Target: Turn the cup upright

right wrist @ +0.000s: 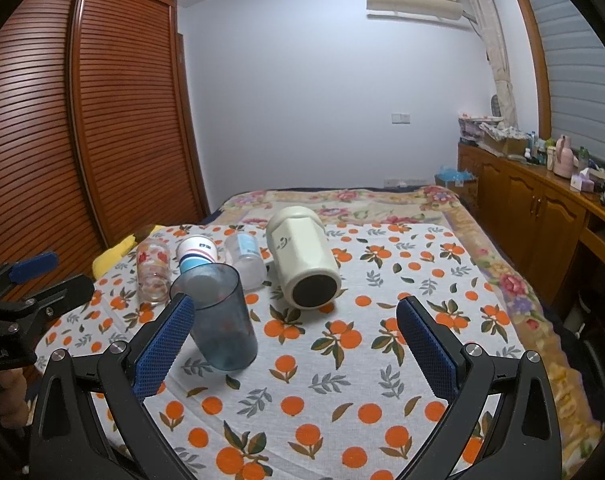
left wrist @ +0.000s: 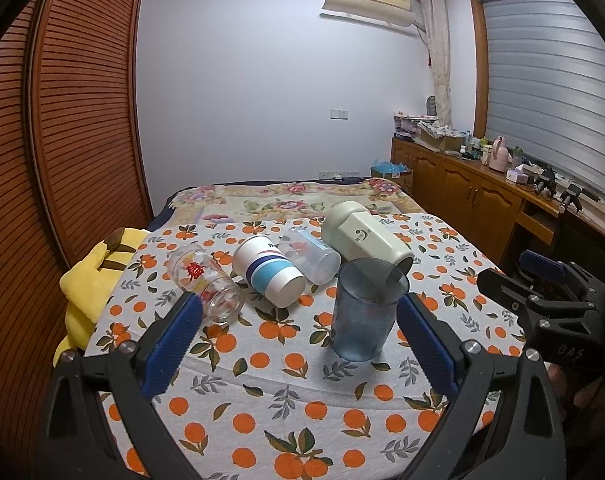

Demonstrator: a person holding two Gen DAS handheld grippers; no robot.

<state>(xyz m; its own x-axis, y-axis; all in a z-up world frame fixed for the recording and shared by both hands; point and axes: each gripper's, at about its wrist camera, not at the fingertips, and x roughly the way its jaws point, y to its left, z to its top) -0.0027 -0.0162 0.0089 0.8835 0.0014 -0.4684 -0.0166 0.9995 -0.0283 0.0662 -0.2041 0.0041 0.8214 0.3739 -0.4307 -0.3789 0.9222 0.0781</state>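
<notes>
A translucent blue cup is seen standing mouth-up on an orange-print cloth spread over a bed, near the front of the scene. Behind it, four other vessels are shown lying on their sides in a row: a clear printed glass at far left, a white paper cup with blue stripes, a clear plastic cup and a cream ceramic mug at right. The left tool is held wide open, nothing gripped, the blue cup standing between its blue pads but touching neither. The right tool is likewise spread wide and empty; in its view the blue cup appears just beside the left pad. A slatted wooden wardrobe is seen at left.
</notes>
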